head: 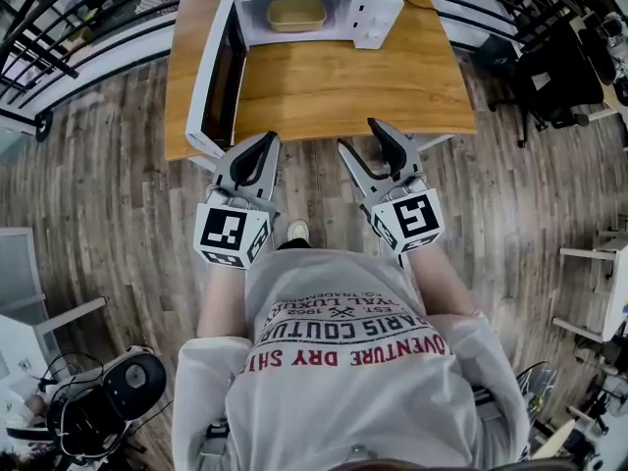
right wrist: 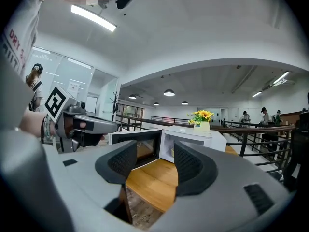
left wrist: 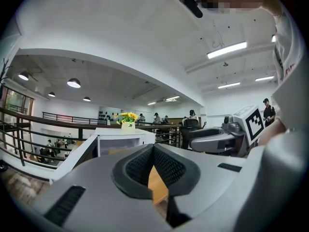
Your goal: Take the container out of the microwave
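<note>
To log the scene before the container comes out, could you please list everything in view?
microwave: one, white, far side of the table, door open
container: one, tan, inside the microwave
flower pot: one, yellow flowers, on top of the microwave
table: one, wooden, ahead of the person
office chair: one, black, right of the table
left gripper: one, grey, jaws shut, empty, near table edge
right gripper: one, grey, jaws open, empty, near table edge

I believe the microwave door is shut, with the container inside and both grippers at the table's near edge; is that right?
No: the head view shows the door open. The container is inside, with the left gripper and right gripper at the table's near edge.
</note>
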`<state>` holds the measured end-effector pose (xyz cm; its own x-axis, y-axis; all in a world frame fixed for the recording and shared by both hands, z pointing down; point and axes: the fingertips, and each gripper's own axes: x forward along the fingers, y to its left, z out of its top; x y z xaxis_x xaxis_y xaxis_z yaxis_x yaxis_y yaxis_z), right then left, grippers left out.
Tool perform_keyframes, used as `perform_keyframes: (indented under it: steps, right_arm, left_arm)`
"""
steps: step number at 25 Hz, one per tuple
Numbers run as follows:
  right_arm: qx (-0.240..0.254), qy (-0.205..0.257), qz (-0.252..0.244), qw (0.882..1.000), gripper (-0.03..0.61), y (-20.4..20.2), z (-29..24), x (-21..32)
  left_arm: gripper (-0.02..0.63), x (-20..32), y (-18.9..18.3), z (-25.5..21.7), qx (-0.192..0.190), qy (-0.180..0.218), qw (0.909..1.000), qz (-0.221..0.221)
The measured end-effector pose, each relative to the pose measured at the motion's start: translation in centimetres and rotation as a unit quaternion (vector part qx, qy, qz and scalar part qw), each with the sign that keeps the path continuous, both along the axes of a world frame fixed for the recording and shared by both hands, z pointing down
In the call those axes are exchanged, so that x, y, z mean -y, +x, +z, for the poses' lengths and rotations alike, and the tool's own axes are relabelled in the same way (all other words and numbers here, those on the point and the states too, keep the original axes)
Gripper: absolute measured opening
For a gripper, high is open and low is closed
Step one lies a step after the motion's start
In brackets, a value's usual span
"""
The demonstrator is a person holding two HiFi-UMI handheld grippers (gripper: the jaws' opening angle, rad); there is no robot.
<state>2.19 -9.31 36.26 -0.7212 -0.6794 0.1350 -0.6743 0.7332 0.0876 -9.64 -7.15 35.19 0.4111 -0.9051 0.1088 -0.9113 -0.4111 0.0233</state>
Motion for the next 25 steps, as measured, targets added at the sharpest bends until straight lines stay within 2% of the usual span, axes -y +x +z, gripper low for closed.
perform_keyframes:
  steps: [7, 16, 20, 25]
  right_arm:
    - [-0.015, -0.02, 0.014, 1.0, 0.239, -2.7, 1.2, 5.9]
    - [-0.046, -0.048, -0.015, 0.998, 0.239, -4.0, 3.3, 13.2]
    - [-0.093, -0.059, -0.043, 0.993, 0.239, -5.5, 4.9, 17.6]
    - [-0.161, -0.086, -0.103, 0.978, 0.239, -8.0, 7.3, 22.3]
  left_arm:
    - [0.012, 5.6, -2.2, 0.7, 0.002, -0.017, 0.9998, 0.014]
    - [0.012, 11.5, -2.7, 2.3, 0.002, -0.029, 0.9995, -0.009]
    - [0.012, 14.6, -3.4, 2.6, 0.01, -0.031, 0.9991, -0.027]
    - [0.012, 17.9, -4.4, 3.1, 0.007, -0.038, 0.9978, -0.054]
